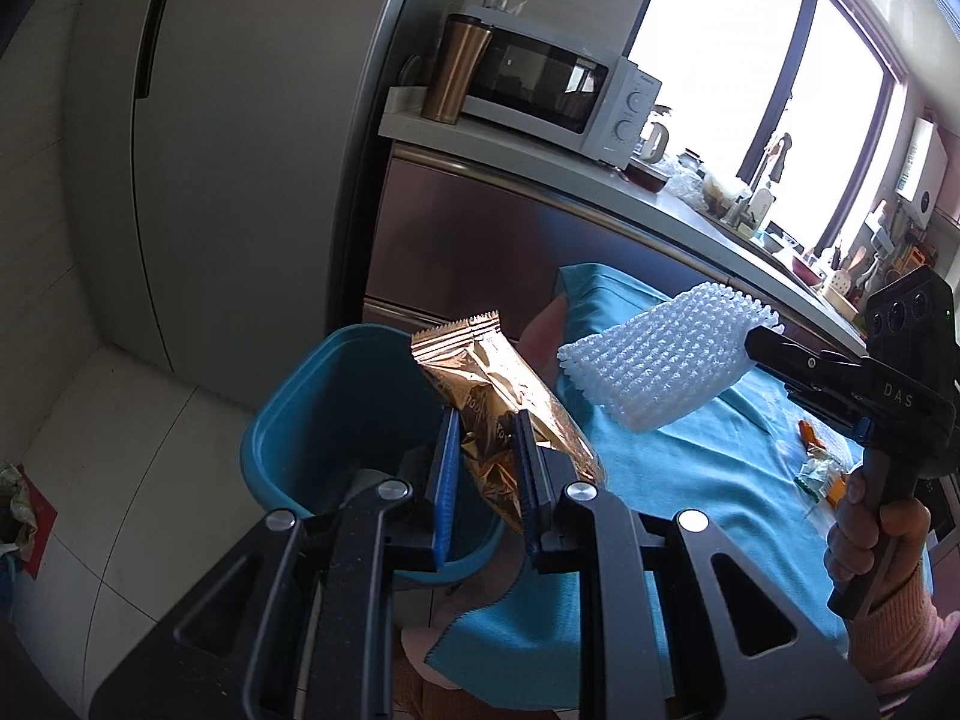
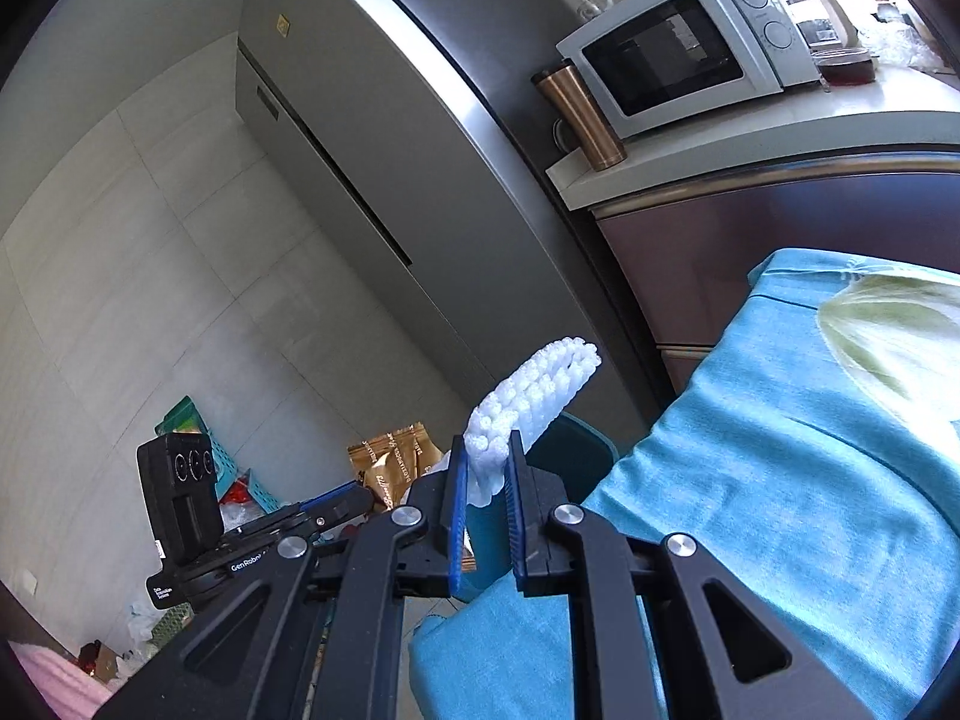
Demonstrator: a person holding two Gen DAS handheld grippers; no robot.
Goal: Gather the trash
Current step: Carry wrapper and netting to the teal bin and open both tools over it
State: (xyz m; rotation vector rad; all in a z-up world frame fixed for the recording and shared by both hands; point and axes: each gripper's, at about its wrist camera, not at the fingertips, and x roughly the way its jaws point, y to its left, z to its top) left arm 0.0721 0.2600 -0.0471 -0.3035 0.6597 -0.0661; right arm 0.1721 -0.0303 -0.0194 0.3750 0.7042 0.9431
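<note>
One gold snack wrapper, one white foam fruit net, one blue bin, two tools, one microwave, one copper tumbler, one teal cloth.

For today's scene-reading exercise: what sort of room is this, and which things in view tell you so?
Most likely a home kitchen: a microwave stands on a counter beside a tall fridge, and further along the counter, under the window, is a sink tap among cluttered kitchenware.
</note>
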